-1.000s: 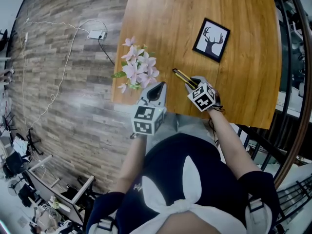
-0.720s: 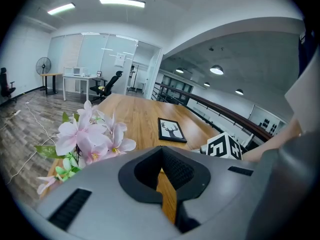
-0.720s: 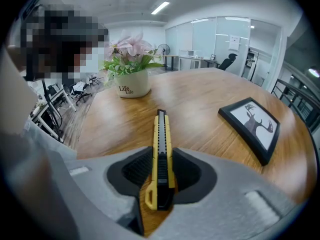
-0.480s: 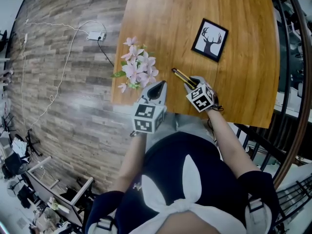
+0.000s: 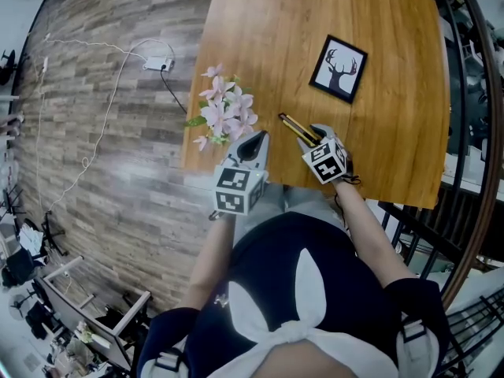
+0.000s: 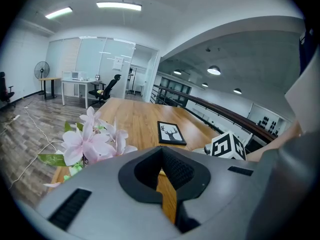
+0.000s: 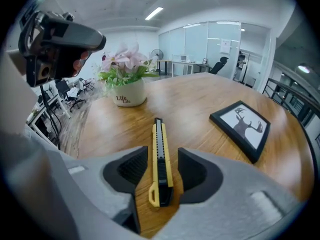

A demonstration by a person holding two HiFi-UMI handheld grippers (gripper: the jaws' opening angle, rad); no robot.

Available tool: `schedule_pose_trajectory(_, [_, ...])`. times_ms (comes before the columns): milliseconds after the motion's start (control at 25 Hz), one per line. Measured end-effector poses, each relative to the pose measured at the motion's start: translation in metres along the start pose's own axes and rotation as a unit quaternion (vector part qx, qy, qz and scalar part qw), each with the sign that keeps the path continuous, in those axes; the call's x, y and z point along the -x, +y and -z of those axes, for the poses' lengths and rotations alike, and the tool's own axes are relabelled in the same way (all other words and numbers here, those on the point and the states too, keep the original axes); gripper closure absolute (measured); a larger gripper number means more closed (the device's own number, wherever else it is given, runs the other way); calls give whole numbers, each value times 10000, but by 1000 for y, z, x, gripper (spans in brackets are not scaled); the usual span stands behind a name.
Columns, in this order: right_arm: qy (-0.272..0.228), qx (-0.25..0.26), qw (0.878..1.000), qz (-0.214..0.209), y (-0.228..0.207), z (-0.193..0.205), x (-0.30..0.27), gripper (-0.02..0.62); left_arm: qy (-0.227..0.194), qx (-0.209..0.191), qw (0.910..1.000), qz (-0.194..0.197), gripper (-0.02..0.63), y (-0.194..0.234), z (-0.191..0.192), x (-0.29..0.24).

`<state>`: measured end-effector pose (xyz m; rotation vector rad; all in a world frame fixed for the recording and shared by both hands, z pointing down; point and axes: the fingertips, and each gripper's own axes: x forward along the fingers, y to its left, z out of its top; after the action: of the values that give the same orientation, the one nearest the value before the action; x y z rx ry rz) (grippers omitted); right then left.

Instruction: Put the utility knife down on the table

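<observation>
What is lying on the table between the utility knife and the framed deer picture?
Nothing: in the right gripper view only bare wooden table shows between the utility knife and the framed deer picture. The head view agrees.

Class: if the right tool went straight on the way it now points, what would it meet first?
Probably the utility knife lying on the table, between the jaws of the right tool, which have just been opening and stand clear of it; depth is unclear.
</observation>
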<state>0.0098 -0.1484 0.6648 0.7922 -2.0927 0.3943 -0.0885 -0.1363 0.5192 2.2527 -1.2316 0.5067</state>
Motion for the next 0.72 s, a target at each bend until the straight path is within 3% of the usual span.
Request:
schedule_pose_trajectory(320, [-434,-102,9989,-155,1,-28,36,411,-101,-52,9999,31,589,-3,-3,4])
schedule_pose_trajectory(560, [-1135,-261,9932,56,2,-56,76,506,-146,-91,9998,57,589,-10,-7,9])
schedule_pose_trajectory(720, [-1453,-284,9888,170,0,-69,95,536,-148,-103,9998,76,589,-15,-6,11])
